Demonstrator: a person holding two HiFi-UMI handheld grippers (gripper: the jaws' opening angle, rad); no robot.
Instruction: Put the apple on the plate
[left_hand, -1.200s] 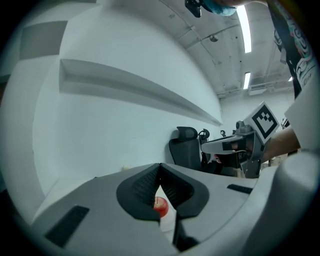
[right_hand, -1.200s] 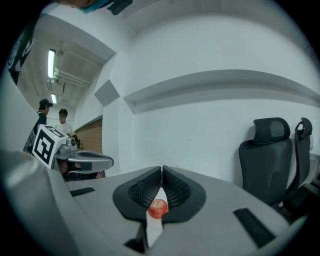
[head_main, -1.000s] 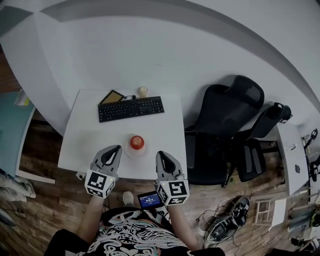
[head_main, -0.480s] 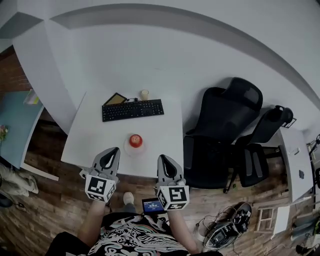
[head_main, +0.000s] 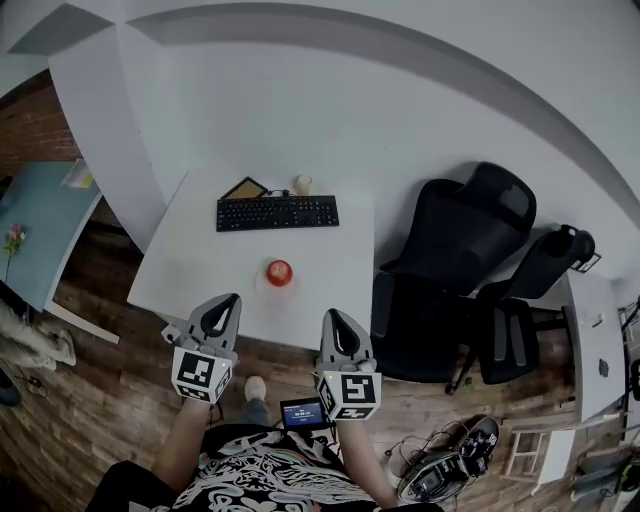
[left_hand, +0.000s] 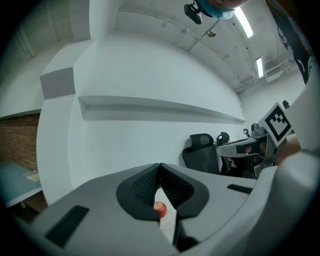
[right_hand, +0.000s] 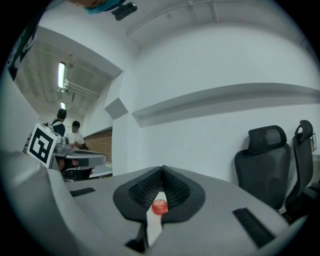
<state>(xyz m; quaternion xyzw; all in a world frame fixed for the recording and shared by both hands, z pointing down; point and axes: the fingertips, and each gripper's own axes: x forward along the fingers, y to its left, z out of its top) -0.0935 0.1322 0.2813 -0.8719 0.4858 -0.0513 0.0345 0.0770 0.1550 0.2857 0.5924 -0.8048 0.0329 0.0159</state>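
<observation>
Left gripper (head_main: 226, 300) and right gripper (head_main: 332, 317) jaws both pinched together, nothing in them. Just ahead: round red apple (head_main: 279, 271) on a small white plate (head_main: 261, 289), white rectangular table (head_main: 195, 270), brown wood-plank floor (head_main: 100, 400) underneath.

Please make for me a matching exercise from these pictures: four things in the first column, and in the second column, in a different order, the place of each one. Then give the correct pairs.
Things
1. apple
2. keyboard
3. cup
4. chairs

Places
A. on the floor, to the right of the table
B. on the plate
C. at the far edge of the table, behind the keyboard
D. on the table, between the plate and the cup

Pairs: 1-B, 2-D, 3-C, 4-A
</observation>
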